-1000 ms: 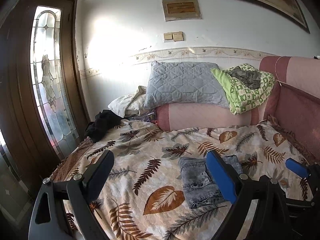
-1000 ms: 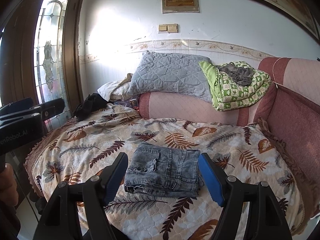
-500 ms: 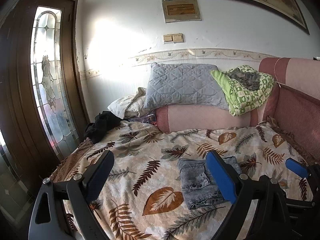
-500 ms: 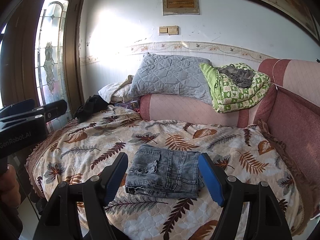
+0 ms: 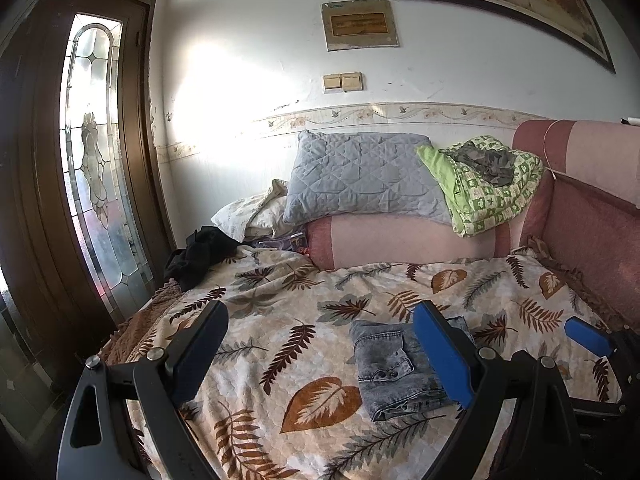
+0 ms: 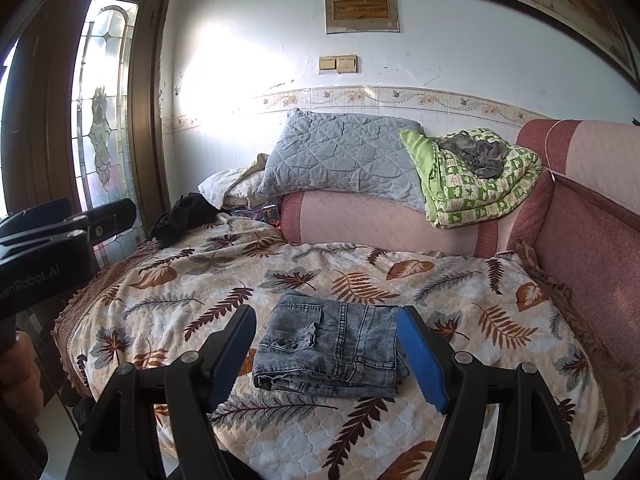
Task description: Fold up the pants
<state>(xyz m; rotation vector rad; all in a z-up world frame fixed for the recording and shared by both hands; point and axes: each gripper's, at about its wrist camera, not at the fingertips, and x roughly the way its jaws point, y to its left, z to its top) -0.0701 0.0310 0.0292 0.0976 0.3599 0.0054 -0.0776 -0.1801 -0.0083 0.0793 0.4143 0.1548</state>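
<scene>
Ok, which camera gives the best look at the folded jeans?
The right wrist view: the folded jeans lie whole and centred between its open fingers. In the left wrist view, a blue finger hides the jeans' right side.

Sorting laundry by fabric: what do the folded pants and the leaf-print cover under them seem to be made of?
The folded pants look like washed grey denim: mottled fading, raised double-stitched seams, metal buttons. The leaf-print cover looks like matte quilted cloth, judging by its puffy stitched scallops; its fibre cannot be told.
</scene>
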